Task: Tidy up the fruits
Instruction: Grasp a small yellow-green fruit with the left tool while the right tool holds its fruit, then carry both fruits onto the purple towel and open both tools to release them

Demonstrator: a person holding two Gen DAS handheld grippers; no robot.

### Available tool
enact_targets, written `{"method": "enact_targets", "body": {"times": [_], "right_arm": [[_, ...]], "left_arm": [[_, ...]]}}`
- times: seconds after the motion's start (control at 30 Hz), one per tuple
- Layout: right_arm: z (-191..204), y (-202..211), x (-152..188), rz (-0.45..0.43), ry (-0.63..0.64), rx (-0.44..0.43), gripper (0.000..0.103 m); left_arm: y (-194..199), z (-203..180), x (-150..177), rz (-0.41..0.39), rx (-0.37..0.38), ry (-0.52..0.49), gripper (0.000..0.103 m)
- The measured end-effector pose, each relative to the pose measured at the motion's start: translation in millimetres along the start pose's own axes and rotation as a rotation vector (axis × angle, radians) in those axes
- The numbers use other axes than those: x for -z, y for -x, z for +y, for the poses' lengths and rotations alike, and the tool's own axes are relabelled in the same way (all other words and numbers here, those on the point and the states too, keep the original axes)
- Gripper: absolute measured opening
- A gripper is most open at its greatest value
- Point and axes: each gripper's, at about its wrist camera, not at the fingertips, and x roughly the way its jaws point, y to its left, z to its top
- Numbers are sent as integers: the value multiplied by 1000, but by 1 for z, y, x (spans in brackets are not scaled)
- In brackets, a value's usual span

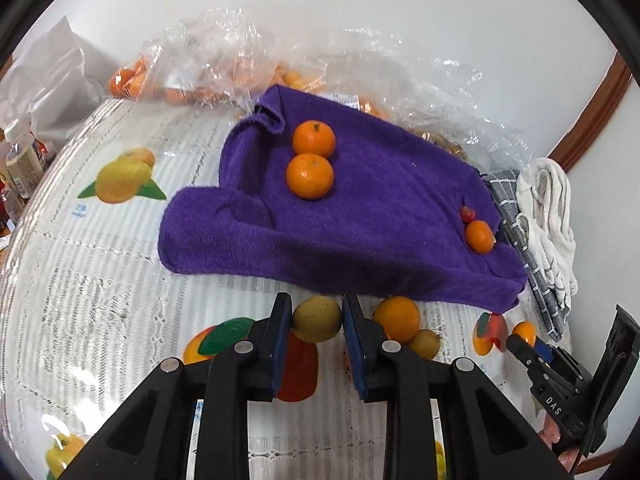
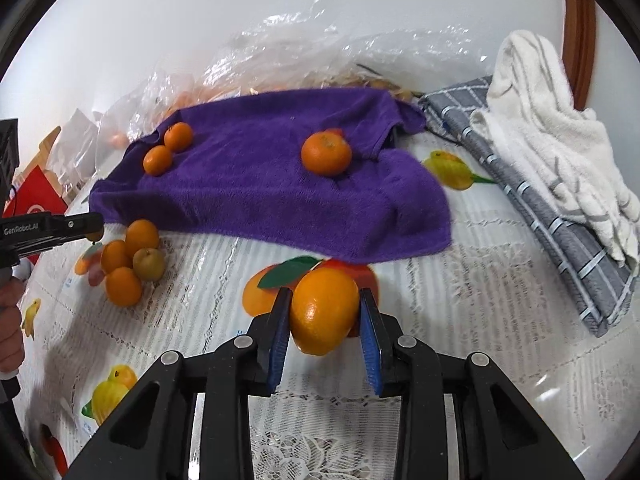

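My left gripper [image 1: 317, 316] is shut on a yellow-green round fruit [image 1: 317, 319] just above the table, in front of the purple towel [image 1: 360, 216]. Two mandarins [image 1: 312, 158] sit on the towel's far left; a smaller mandarin [image 1: 479, 236] and a tiny red fruit [image 1: 467, 214] sit at its right. An orange [image 1: 397, 317] and a greenish fruit [image 1: 425, 343] lie on the table beside my left gripper. My right gripper [image 2: 325, 312] is shut on an orange [image 2: 323, 310] over the table. In the right wrist view, the pile of fruit [image 2: 130, 262] lies left of the towel [image 2: 280, 184].
Clear plastic bags of oranges [image 1: 224, 68] lie behind the towel. A grey checked cloth [image 2: 540, 200] and a white towel [image 2: 552, 128] lie at the right. Bottles [image 1: 20, 160] stand at the far left. The tablecloth [image 1: 100, 264] carries printed fruit pictures.
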Motion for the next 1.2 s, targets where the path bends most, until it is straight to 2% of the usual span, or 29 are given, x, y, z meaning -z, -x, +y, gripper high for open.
{"method": "enact_targets", "body": {"times": [0.27, 0.63, 0.93, 1.2], "right_arm": [[-6, 21, -10, -53, -16, 19, 33], [-6, 29, -31, -98, -23, 37, 33], [0, 17, -66, -119, -12, 24, 33], [6, -13, -86, -90, 21, 29, 33]], "left_arm": [[20, -2, -6, -40, 9, -13, 25], [36, -3, -20, -83, 4, -33, 25], [30, 1, -41, -92, -2, -22, 25], [12, 8, -60, -79, -9, -3, 25]]}}
